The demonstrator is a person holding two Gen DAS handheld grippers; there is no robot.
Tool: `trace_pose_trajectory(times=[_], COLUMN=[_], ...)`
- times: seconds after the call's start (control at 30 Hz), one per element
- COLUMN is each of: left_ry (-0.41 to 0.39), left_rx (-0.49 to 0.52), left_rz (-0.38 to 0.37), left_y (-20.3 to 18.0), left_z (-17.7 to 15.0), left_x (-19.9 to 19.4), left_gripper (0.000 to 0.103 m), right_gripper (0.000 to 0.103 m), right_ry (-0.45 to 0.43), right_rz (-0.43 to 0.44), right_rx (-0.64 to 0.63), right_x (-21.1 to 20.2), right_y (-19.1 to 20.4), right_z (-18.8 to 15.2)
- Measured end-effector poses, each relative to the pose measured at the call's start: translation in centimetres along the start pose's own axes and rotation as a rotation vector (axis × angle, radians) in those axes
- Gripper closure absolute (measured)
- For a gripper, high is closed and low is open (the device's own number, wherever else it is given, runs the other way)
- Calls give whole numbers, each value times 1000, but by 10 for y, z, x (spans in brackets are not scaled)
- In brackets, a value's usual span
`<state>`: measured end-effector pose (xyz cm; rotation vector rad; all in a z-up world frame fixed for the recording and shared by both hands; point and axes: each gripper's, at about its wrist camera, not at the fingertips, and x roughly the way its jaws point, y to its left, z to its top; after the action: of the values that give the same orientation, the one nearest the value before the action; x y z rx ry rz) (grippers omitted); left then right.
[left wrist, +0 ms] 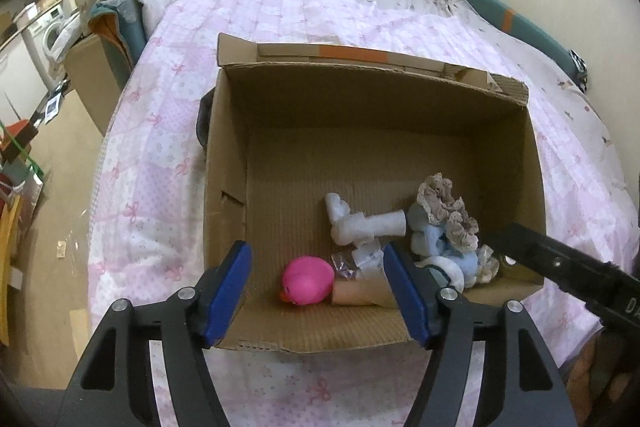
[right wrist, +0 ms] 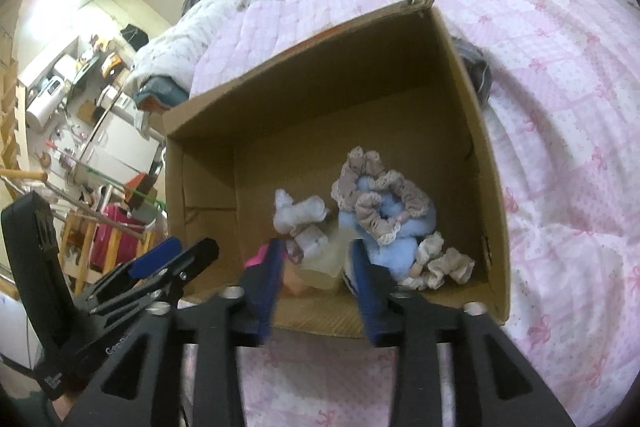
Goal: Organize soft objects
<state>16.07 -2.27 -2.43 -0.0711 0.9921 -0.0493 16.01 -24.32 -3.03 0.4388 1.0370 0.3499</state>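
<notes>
Left wrist view: cardboard box (left wrist: 224,187) on pink quilt (left wrist: 160,163); pink toy (left wrist: 307,279), white socks (left wrist: 360,225), blue plush (left wrist: 444,243) lie inside. Left gripper (left wrist: 318,291) and right gripper (right wrist: 314,267) both spread, empty. Plush looks light, squashy; pinch its bulk. No legible labels

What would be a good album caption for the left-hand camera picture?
Open left tongs hover over a cardboard box on a pink quilt, holding a pink toy and white socks.
</notes>
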Motion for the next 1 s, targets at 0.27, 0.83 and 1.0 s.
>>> trace_pose_trajectory(times=[0.27,0.83,1.0], left_ry=[-78,-186,-244], left_rx=[19,-29,-49], left_rz=[69,33,28], left_y=[1,24,25], left_z=[3,-31,-44], left_x=[-21,-94,-115], left_gripper=[37,13,0], right_gripper=[29,1,0], right_ry=[-71,-174,-214], right_rz=[-8,-117,-163], right_rx=[-14,-126,-151], right_x=[-16,-89,-102], right_y=[4,22,22], right_z=[5,-8,-28])
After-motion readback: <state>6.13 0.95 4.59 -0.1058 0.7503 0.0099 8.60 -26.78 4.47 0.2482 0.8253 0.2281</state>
